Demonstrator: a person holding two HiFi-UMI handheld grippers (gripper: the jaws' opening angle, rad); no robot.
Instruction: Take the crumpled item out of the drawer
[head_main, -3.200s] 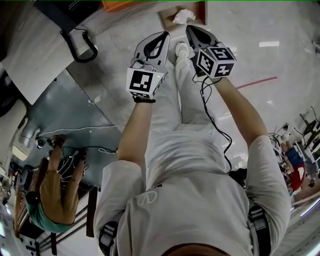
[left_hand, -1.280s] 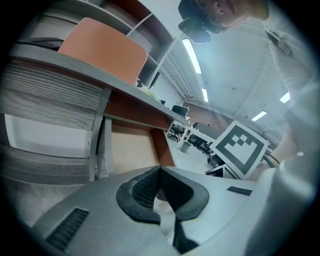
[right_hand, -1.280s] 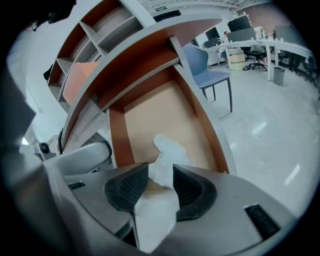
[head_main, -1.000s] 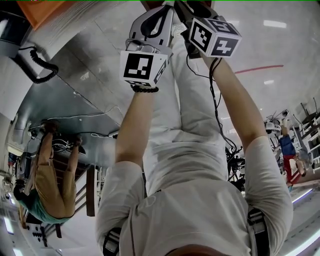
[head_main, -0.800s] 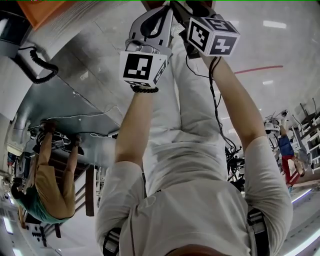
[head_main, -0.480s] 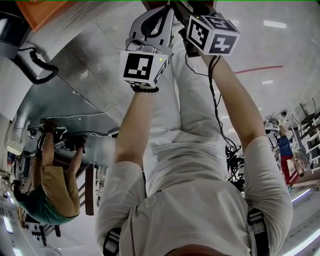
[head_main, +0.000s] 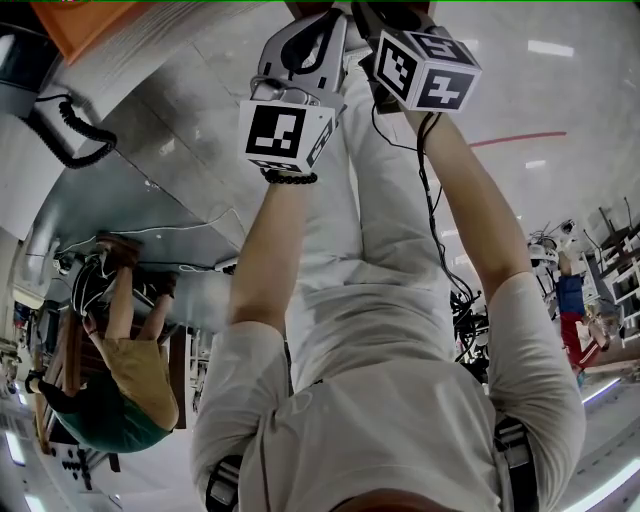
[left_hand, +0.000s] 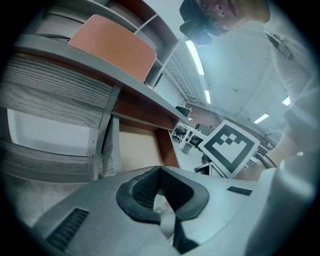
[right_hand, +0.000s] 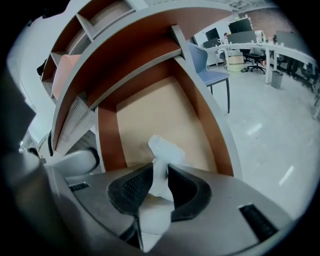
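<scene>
In the right gripper view my right gripper (right_hand: 159, 167) hangs over the open drawer (right_hand: 106, 135), which has brown walls and a tan floor. Its jaws have just been closing, and the dark pads now pinch a white crumpled paper (right_hand: 162, 147) whose top sticks out above them. In the left gripper view my left gripper (left_hand: 159, 171) is shut with nothing in it and points at the same drawer (left_hand: 135, 150). The head view shows only both marker cubes, left (head_main: 283, 135) and right (head_main: 425, 72); the tips run off its top edge.
Wooden shelves with an orange panel (left_hand: 112, 47) rise above the drawer. A blue chair (right_hand: 210, 70) and desks with monitors (right_hand: 250, 45) stand on the floor to the right. Another person (head_main: 110, 370) and a black cable (head_main: 70, 130) are at the head view's left.
Since the oldest frame both grippers have reached further toward the top edge, and the drawer has left the head view. Over the last second they barely shift; the person at left has moved.
</scene>
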